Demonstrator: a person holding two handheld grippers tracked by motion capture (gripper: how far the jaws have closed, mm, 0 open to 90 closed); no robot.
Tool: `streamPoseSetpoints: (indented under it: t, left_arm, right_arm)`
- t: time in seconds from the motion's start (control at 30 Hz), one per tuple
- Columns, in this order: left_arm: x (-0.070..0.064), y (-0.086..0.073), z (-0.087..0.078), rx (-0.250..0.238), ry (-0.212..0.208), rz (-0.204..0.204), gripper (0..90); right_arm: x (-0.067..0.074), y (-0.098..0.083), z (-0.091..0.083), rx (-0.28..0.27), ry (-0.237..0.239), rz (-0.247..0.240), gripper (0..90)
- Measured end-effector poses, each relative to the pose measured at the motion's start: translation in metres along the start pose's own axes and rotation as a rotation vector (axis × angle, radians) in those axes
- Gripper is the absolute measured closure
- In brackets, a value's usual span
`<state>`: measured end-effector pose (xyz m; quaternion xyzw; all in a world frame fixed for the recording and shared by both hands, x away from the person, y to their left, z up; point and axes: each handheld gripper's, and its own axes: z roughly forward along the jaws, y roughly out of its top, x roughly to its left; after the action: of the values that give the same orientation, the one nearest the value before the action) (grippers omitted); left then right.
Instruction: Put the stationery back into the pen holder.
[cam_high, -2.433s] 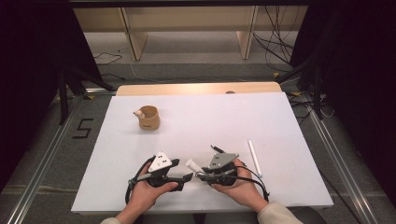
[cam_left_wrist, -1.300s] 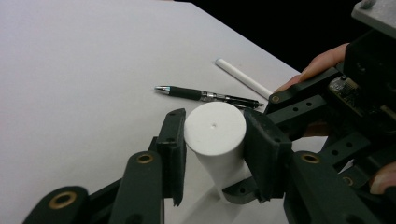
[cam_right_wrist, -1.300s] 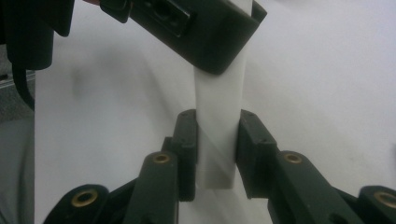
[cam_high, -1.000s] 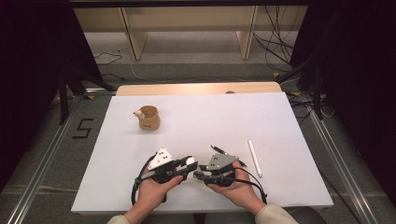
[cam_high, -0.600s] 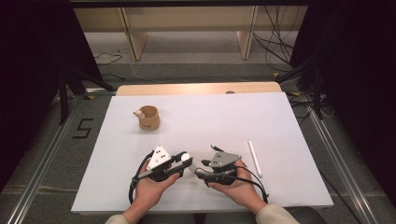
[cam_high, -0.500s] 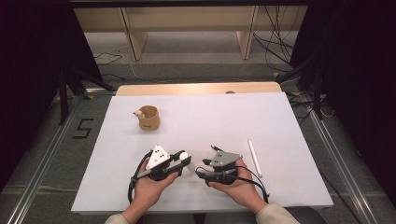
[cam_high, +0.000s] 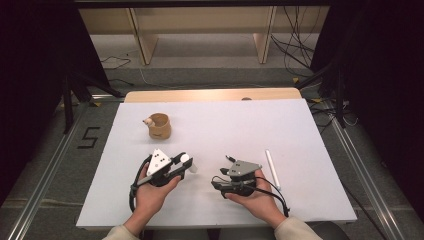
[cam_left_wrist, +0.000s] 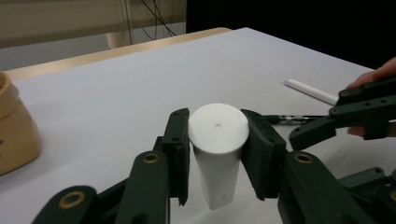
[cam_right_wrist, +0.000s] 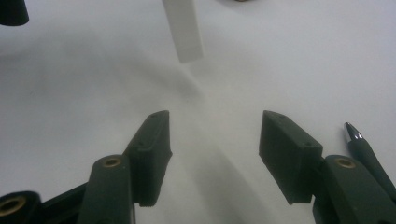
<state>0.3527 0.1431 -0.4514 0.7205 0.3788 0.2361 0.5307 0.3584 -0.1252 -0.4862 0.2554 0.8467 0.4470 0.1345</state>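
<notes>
Left gripper (cam_left_wrist: 217, 154): its fingers (cam_left_wrist: 180, 149) are clamped on a white cylinder (cam_left_wrist: 218, 149), one on each side, just below the flat top end.
White cylinder: it is held off the bench (cam_high: 225, 125) in front of the left hand (cam_high: 150, 192), its lower end hanging free; in the right gripper view that lower end (cam_right_wrist: 184, 30) is seen above the bench surface.
Right gripper (cam_right_wrist: 215, 149): its fingers are spread apart with nothing between them; it is held low, near the left gripper.
Other things: a thin white stick (cam_high: 272, 167) lies just beside the right hand (cam_high: 252, 197); a dark pen (cam_right_wrist: 369, 156) lies by the right gripper; a tan cup (cam_high: 159, 126) stands well apart, farther back on the left.
Handling, as judged: the cylinder looks rigid, light and smooth, so some slip may be expected under a loose hold.
Where to hold: the round side wall is best pinched squarely across its middle, since a grip near one end leaves the rest free to swing.
</notes>
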Motion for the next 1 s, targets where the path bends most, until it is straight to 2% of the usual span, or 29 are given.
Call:
streamPoseSetpoints:
  t: [0.33, 0.53, 1.0]
  left_arm:
    - [0.017, 0.003, -0.002, -0.015, 0.068, 0.006, 64.5]
    - [0.024, 0.006, -0.002, -0.019, 0.094, 0.012, 64.5]
    - [0.043, 0.015, -0.004, -0.052, 0.158, -0.002, 64.5]
  right_arm:
    - [-0.002, -0.001, 0.0, -0.003, -0.012, 0.017, 42.1]
    - [-0.003, -0.002, 0.0, -0.002, -0.016, 0.02, 41.8]
    - [-0.006, -0.004, -0.002, 0.004, -0.017, 0.04, 39.4]
